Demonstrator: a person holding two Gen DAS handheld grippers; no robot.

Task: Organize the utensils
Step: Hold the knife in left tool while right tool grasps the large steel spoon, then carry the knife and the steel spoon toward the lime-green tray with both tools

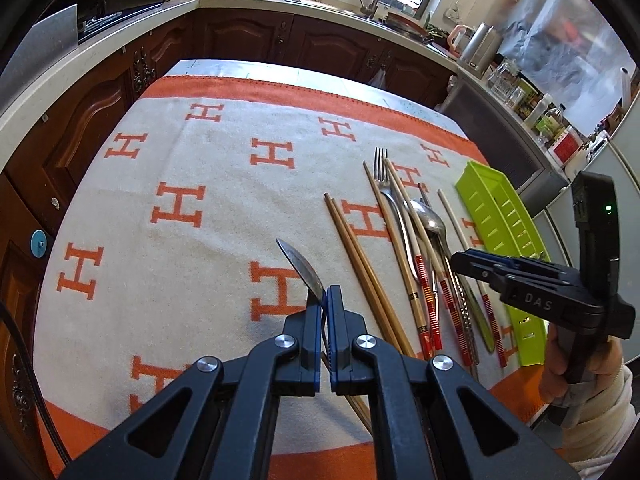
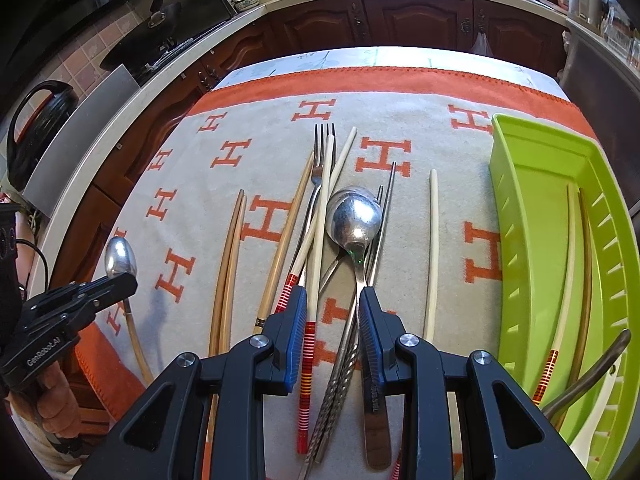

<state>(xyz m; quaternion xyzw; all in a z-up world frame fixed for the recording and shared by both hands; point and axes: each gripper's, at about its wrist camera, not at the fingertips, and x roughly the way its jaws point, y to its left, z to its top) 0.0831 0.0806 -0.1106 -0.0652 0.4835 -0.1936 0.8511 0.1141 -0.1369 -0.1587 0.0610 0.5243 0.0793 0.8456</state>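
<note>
While your left tool (image 1: 325, 300) is clenched on a small metal spoon (image 1: 301, 267), that spoon sits raised at the left side of the table (image 1: 280, 70), its bowl poking up past the fingertips and its thin handle running back under the tool. Beneath it lies the white towel (image 1: 192, 168) with orange H marks and an orange border.

Moving right, a pair of plain bamboo chopsticks (image 2: 230, 264) lies together on the towel, apart from the main heap. Next comes the heap itself: a fork (image 2: 320, 152) with its tines pointing away from you, pale chopsticks with red-striped ends (image 2: 316, 240) crossing over it, a large metal spoon (image 2: 354, 216) lying on top, and twisted metal chopsticks (image 2: 340, 384) running beside the spoon's handle.

Your right tool (image 2: 333, 300) hangs released over that heap, its jaws spread to either side of the striped chopstick, the metal chopsticks and the large spoon's handle, gripping none of them.

Further right, a single pale chopstick (image 2: 433, 248) lies alone on the towel. At the far right stands the green slotted tray (image 2: 516, 184), already holding a few utensils: a red-striped chopstick, a bamboo one and a dark curved handle.
</note>
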